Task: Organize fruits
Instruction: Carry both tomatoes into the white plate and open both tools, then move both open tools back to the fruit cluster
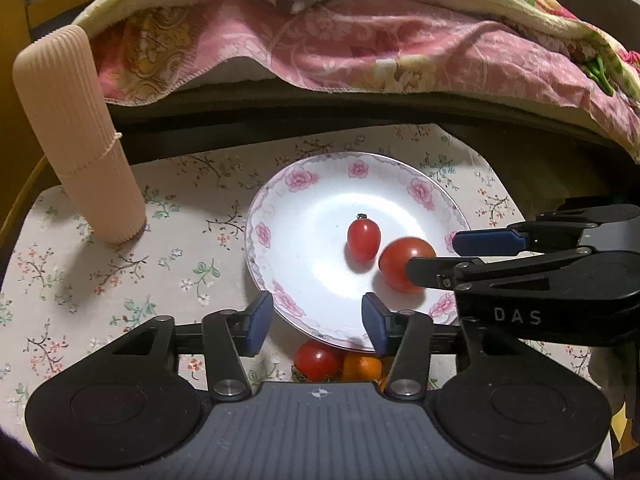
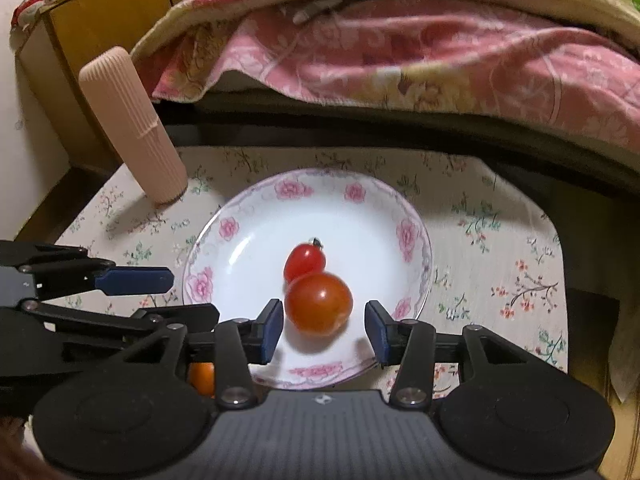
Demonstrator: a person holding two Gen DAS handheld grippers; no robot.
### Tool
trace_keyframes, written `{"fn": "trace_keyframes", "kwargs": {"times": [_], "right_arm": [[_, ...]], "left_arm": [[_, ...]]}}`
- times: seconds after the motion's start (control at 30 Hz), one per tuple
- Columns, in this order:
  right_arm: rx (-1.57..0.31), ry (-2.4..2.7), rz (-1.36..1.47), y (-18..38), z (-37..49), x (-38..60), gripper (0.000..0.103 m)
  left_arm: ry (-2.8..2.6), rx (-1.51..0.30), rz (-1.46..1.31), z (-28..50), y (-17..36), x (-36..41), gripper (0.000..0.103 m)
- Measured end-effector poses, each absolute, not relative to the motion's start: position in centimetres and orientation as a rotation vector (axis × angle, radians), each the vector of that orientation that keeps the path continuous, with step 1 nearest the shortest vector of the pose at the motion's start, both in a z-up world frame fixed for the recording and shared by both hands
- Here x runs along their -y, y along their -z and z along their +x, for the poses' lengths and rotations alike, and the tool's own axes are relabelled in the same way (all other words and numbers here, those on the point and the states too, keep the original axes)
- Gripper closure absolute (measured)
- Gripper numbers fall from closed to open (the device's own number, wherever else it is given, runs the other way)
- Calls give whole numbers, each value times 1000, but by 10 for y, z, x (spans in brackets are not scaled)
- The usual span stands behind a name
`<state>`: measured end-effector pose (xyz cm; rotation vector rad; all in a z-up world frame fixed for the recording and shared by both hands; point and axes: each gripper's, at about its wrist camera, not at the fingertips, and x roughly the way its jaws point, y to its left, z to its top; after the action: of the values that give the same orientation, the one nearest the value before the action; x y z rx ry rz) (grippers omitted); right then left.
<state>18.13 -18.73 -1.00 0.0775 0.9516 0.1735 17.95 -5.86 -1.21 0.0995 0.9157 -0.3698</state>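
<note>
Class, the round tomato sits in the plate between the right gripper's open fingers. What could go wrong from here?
1. The round tomato looks blurred, perhaps rolling; it might knock the small oval tomato.
2. The left gripper hangs over the plate rim and might clip it while reaching the tomato and orange beside it.

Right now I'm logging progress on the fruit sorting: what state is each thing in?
Plate: upright, holds two tomatoes.
Small tomato: on plate.
Round tomato: on plate, ungripped.
Right gripper: open.
Left gripper: open, empty.
Ribbed cylinder: standing.
</note>
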Motion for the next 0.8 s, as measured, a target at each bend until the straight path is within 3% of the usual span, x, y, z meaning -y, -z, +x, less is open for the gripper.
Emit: {"fn": "trace_keyframes", "kwargs": {"times": [0.33,0.8], "right_arm": [[-939,-204,86,4,171,182,56],[-969,-318,88,2,133,168,55]], "left_arm": [[380,-915,111,168,9,48,36],[419,-932,146,136,11,17,33]]}}
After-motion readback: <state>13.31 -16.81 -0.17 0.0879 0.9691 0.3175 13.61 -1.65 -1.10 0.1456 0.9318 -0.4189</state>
